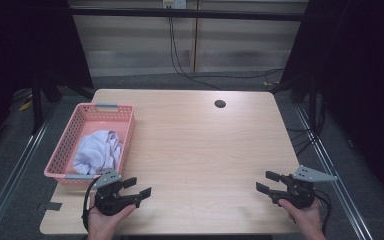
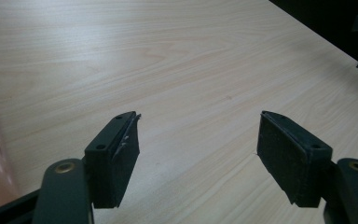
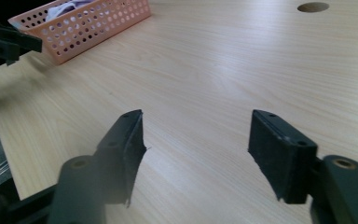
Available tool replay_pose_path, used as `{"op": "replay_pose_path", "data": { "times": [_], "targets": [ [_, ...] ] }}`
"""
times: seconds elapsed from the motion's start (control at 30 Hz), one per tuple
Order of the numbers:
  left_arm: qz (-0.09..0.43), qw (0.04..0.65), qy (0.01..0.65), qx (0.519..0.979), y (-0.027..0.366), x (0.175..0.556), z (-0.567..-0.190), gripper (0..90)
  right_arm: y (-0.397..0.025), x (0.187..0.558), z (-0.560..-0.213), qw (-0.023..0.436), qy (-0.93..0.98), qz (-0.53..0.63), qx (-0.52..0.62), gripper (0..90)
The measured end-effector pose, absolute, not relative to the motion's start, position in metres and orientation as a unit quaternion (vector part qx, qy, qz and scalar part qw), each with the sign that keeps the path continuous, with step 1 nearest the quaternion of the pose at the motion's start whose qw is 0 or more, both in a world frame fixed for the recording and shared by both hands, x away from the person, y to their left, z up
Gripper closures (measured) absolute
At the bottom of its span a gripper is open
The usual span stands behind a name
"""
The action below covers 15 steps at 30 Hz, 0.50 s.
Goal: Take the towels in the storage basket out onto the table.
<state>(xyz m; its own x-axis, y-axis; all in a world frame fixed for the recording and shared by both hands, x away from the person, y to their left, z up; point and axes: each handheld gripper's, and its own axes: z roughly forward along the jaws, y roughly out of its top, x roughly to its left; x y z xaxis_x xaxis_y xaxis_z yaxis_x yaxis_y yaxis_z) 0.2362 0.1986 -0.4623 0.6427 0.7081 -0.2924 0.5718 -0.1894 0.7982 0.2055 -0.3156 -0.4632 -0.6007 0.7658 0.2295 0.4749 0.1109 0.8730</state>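
White cloth bunched inside pink basket at counter left edge, untouched. Left hand-held gripper and right hand-held gripper wide, empty, near front corners. Judgement: work not begun; cloth handling remains.

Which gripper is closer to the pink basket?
Left. The left gripper sits just off the pink basket's near corner; the right gripper is far across the table.
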Motion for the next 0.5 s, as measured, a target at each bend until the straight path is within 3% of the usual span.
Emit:
{"op": "replay_pose_path", "data": {
  "times": [0.3,0.5],
  "targets": [
    [0.068,0.474,0.414,0.774,0.1961,0.2375,-0.4629,29.2,-0.3175,0.2073,-0.4661,0.113,0.739,0.51,0.424,36.4],
    [0.074,0.473,0.415,0.774,0.1984,0.2364,-0.4607,29.7,-0.3169,0.2075,-0.4655,0.127,0.741,0.5,0.43,32.8]
  ]
}}
